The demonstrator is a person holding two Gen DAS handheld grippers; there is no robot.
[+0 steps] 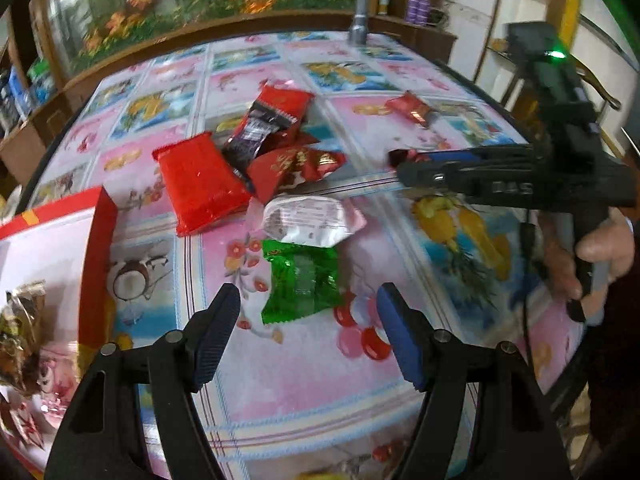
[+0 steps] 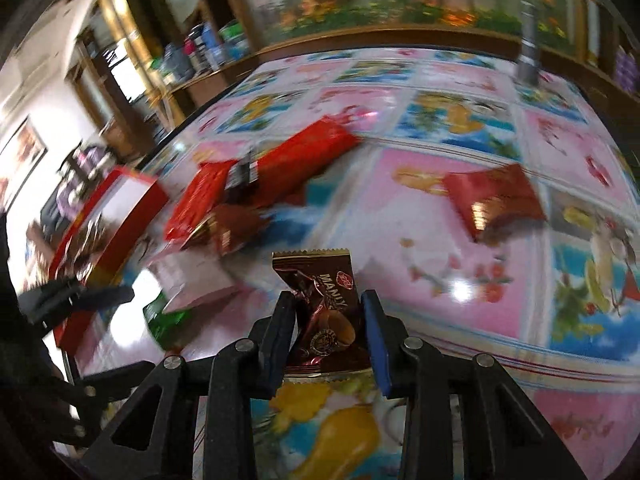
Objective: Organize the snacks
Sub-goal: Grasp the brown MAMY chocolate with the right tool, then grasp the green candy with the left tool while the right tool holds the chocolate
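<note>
Two grippers here: my right gripper [image 2: 329,322] pinches a brown wrapper [image 2: 326,316], left gripper [image 1: 308,334] gapes wide above the green packet [image 1: 301,282].

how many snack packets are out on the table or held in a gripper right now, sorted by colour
red or mostly red: 4, namely the big flat red packet, the red and black packet, the red and gold packet and the small red packet
white: 1, the white packet
green: 1, the green packet
brown: 1, the brown packet, held in the right gripper
total: 7
</note>
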